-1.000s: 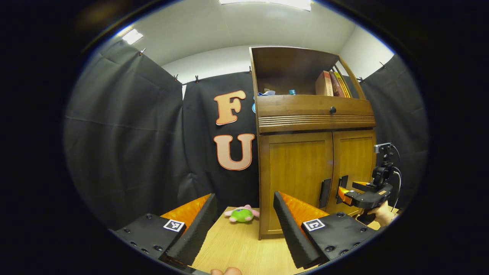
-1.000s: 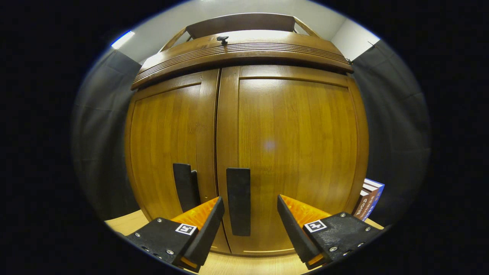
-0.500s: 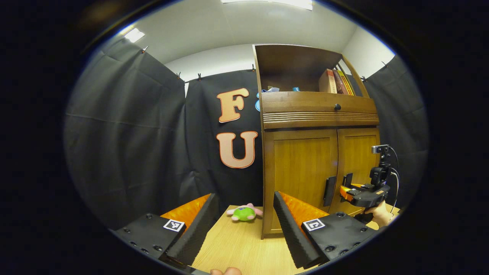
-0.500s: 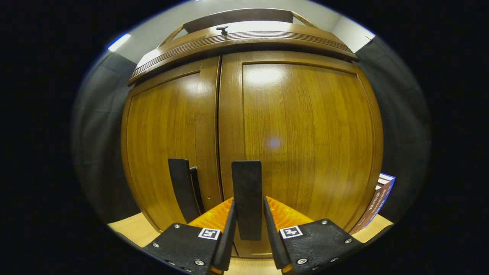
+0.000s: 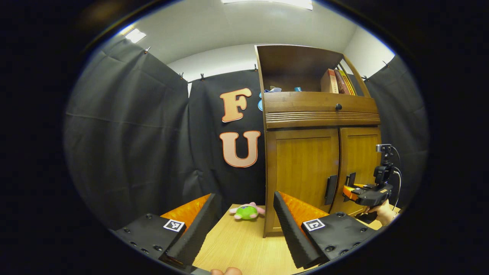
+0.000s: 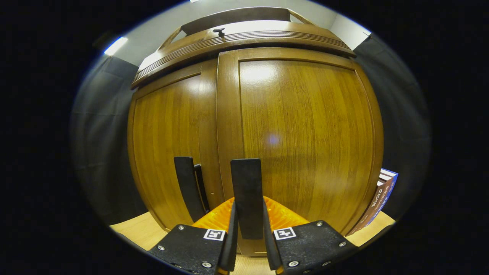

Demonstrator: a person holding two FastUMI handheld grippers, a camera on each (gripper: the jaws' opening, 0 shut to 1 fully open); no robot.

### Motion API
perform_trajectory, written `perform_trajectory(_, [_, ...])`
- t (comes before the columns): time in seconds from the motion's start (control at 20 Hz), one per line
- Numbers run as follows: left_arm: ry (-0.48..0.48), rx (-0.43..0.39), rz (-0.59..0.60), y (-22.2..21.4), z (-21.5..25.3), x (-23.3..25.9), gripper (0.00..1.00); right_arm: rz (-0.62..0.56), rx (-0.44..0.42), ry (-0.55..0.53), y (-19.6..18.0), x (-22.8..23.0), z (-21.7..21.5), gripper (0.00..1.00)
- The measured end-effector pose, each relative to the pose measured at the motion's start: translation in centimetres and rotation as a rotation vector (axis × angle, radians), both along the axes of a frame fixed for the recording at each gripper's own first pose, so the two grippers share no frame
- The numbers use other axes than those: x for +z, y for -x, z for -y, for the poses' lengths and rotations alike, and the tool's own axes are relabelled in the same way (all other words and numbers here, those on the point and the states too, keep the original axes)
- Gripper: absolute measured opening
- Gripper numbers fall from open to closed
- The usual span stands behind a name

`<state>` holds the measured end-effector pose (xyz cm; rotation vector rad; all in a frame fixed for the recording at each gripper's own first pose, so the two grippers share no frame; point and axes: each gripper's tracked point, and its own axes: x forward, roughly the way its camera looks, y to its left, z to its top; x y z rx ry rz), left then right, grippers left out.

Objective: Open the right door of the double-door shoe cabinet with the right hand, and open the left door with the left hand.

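Handle [image 6: 247, 196] of right door [image 6: 301, 141] — clamped between right gripper [image 6: 248, 244] jaws.

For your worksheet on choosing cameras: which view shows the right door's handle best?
The right gripper view: the right handle stands close and central, clamped between the right tongs. In the left gripper view it is small and far off, partly behind those tongs.

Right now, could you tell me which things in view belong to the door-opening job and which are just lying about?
Belonging to the job:
- right door
- right door handle, clamped by the right gripper
- left door
- left door handle
- left gripper, open

Just lying about:
- green plush toy on the table
- books on the shelf
- box beside the cabinet
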<state>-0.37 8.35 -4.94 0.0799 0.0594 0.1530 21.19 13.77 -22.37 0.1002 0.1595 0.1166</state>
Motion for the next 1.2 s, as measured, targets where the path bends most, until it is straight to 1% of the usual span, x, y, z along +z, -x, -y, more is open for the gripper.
perform_trajectory(0.05, [-0.002,0.002,0.002,0.2,0.1,0.1,0.96,0.0,0.008,-0.002,0.4,0.1,0.0,0.32])
perform_trajectory(0.1, [-0.004,0.004,0.006,0.4,0.1,0.4,0.95,-0.001,0.015,-0.003,1.0,0.1,0.1,0.32])
perform_trajectory(0.2, [-0.007,0.001,0.014,1.0,0.4,0.7,0.96,0.003,0.03,-0.01,2.2,0.3,0.4,0.32])
perform_trajectory(0.3, [-0.011,-0.008,0.02,1.6,0.9,1.2,0.95,0.003,0.045,-0.017,3.5,0.5,0.8,0.32])
perform_trajectory(0.6, [-0.01,-0.043,0.038,3.4,2.9,2.2,0.95,-0.003,0.079,-0.028,6.8,1.3,2.0,0.32])
perform_trajectory(0.8, [-0.003,-0.077,0.04,3.9,4.3,2.3,0.95,-0.008,0.084,-0.031,8.8,1.4,2.8,0.32])
perform_trajectory(1.2, [0.015,-0.095,0.033,4.0,5.5,2.2,0.96,-0.01,0.082,-0.03,13.1,2.5,5.8,0.32])
